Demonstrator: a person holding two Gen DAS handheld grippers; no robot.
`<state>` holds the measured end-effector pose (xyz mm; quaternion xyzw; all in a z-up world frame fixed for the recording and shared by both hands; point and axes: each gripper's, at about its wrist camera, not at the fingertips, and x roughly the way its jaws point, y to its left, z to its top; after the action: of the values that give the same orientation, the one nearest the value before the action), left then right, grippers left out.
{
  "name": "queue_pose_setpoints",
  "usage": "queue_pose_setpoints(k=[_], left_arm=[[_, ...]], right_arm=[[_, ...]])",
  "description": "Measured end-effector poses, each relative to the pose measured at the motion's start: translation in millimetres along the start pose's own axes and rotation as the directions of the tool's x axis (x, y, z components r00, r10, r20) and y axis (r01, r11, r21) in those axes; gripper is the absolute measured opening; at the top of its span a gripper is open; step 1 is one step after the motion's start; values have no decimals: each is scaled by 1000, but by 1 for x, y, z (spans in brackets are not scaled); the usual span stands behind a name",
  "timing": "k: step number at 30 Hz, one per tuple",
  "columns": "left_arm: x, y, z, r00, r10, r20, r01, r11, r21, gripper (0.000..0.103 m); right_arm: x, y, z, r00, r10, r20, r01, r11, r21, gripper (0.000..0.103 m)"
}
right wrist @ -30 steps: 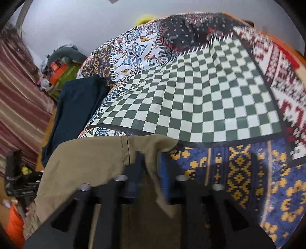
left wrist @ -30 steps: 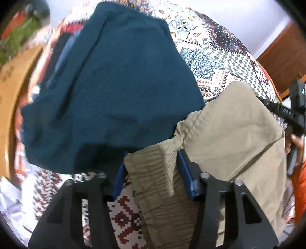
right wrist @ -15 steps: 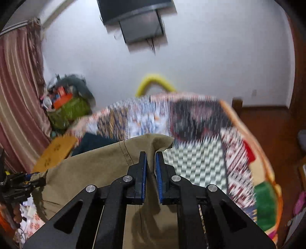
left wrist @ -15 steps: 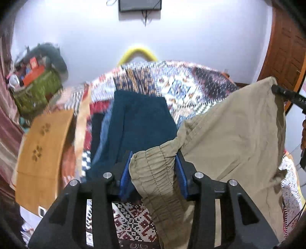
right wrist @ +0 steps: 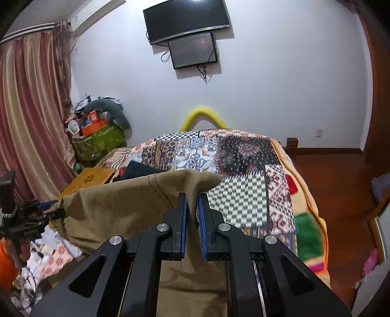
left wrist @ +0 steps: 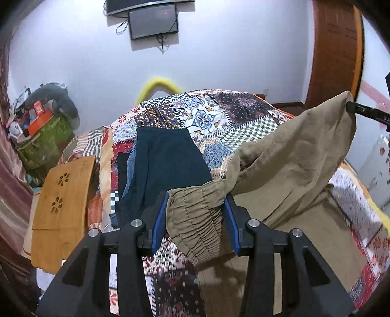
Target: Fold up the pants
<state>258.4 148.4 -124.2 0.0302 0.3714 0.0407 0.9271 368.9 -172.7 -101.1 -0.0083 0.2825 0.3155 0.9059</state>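
My left gripper (left wrist: 195, 219) clamps the khaki pants' (left wrist: 292, 156) elastic waistband; my right gripper (right wrist: 192, 207) pinches their far corner, both angled downward above the bed (right wrist: 243, 195).

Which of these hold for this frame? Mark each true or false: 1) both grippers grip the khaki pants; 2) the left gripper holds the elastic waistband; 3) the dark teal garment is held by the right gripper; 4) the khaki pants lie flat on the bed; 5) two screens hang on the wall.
1) True: the left gripper and right gripper both clamp the khaki pants.
2) True: the gathered elastic waistband sits between its blue pads.
3) False: the dark teal garment lies on the patchwork bedspread, untouched.
4) False: they hang lifted between the grippers.
5) True: a smaller screen hangs below the larger.
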Motion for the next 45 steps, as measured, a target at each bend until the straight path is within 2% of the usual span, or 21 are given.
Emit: queue_pose_setpoints(k=[10,17,25,30,37,43,45], left_arm=[[-36,-25,-62,999,-35,-32,37,998,56,46],[-49,-41,-106,997,-32,-66,38,995,91,47],[-51,-42,-138,992,-50,-113,55,997,47,51],[-53,-38,-156,990,-43,-136,45,999,12,51],[-61,-22,-168,989,-11,-147,2,998,-57,53],[-85,-23,-159,995,39,-92,-42,999,-23,63],[-94,-28,-151,997,51,-64,-51,999,2,70]], right_arm=[[-61,12,-78,999,-9,-35,9,1000,17,8],[-76,18,-133,993,-21,-118,28,998,58,9],[-82,26,-186,976,-59,-208,69,997,43,9],[-84,24,-217,968,-64,-241,87,992,88,12],[-91,23,-244,961,-83,-264,128,979,156,14],[-116,22,-243,962,-119,-246,166,970,180,14],[-126,25,-238,966,-133,-220,173,969,174,17]])
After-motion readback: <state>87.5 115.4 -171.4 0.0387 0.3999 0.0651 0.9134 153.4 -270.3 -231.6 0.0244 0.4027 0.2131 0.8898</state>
